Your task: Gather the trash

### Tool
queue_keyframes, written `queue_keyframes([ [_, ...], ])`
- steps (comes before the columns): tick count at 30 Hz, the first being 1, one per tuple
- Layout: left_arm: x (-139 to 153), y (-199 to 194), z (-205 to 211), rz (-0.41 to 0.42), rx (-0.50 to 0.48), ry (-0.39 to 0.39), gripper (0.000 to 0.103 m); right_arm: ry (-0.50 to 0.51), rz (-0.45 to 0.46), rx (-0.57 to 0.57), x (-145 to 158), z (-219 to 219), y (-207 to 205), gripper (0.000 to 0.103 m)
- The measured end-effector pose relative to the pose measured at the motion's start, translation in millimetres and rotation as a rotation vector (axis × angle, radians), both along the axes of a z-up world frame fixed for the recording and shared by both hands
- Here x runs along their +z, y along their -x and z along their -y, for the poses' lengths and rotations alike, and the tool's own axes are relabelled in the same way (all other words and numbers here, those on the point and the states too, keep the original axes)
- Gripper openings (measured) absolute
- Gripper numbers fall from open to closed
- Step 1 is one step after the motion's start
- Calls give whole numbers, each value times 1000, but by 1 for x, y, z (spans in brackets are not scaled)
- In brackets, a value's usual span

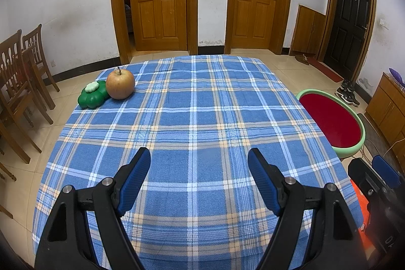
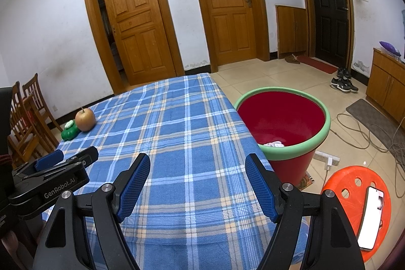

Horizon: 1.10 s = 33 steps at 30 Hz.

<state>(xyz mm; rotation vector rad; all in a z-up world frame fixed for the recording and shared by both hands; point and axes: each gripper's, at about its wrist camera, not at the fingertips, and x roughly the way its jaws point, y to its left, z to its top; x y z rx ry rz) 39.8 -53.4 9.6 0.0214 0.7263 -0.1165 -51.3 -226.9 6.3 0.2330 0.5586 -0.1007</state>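
A red bin with a green rim [image 2: 283,115] stands on the floor at the table's right edge; white crumpled trash [image 2: 274,144] lies inside it. The bin also shows in the left wrist view [image 1: 331,118]. My left gripper [image 1: 198,163] is open and empty over the near part of the blue plaid tablecloth [image 1: 192,118]. My right gripper [image 2: 197,166] is open and empty near the table's right front, left of the bin. An apple [image 1: 120,84] and a green flower-shaped toy [image 1: 92,94] sit at the far left corner.
Wooden chairs [image 1: 17,82] stand left of the table. An orange stool [image 2: 354,206] with a phone [image 2: 370,216] on it is at the right front. Cables [image 2: 367,128] and a power strip [image 2: 326,157] lie on the floor by the bin. Shoes [image 2: 343,85] sit near the black door.
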Motion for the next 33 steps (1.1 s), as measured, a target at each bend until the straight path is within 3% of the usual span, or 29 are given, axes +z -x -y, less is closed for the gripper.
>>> queue_keyframes([
  [33, 2, -1, -2, 0, 4, -1, 79, 2, -1, 2, 0, -1, -1, 78],
])
